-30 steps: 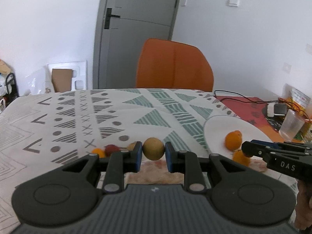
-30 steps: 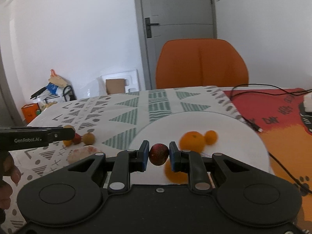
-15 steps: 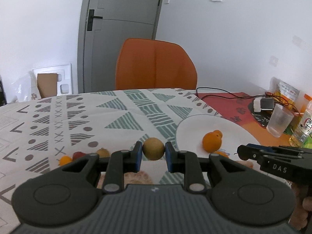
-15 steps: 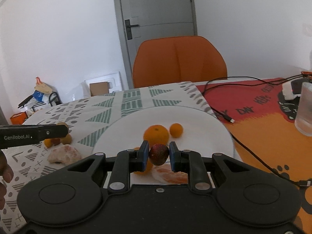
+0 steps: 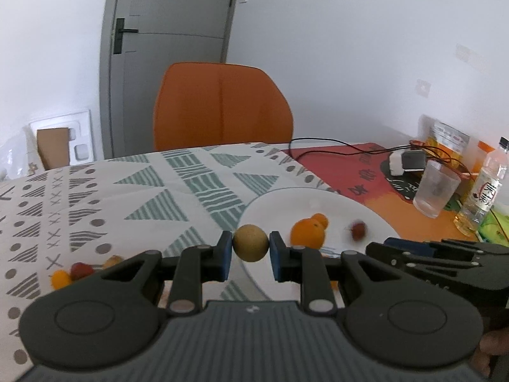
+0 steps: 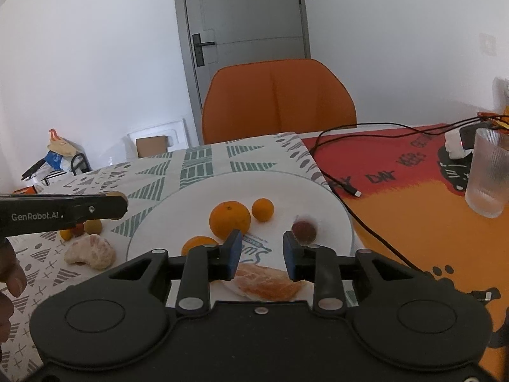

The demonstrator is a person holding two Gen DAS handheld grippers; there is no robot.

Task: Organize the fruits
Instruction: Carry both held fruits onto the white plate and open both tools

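Note:
My left gripper is shut on a round tan fruit and holds it at the left rim of the white plate. My right gripper is open and empty over the plate. A dark red fruit lies blurred on the plate just past its right finger; it also shows in the left wrist view. A large orange, two small oranges and peeled segments lie on the plate.
A peeled citrus and several small fruits lie on the patterned cloth left of the plate. A glass, a bottle, a cable and a charger sit on the red mat. An orange chair stands behind.
My right gripper has opened and let go of the dark red fruit, which now lies on the plate. My left gripper moved right toward the plate, still holding the tan fruit.

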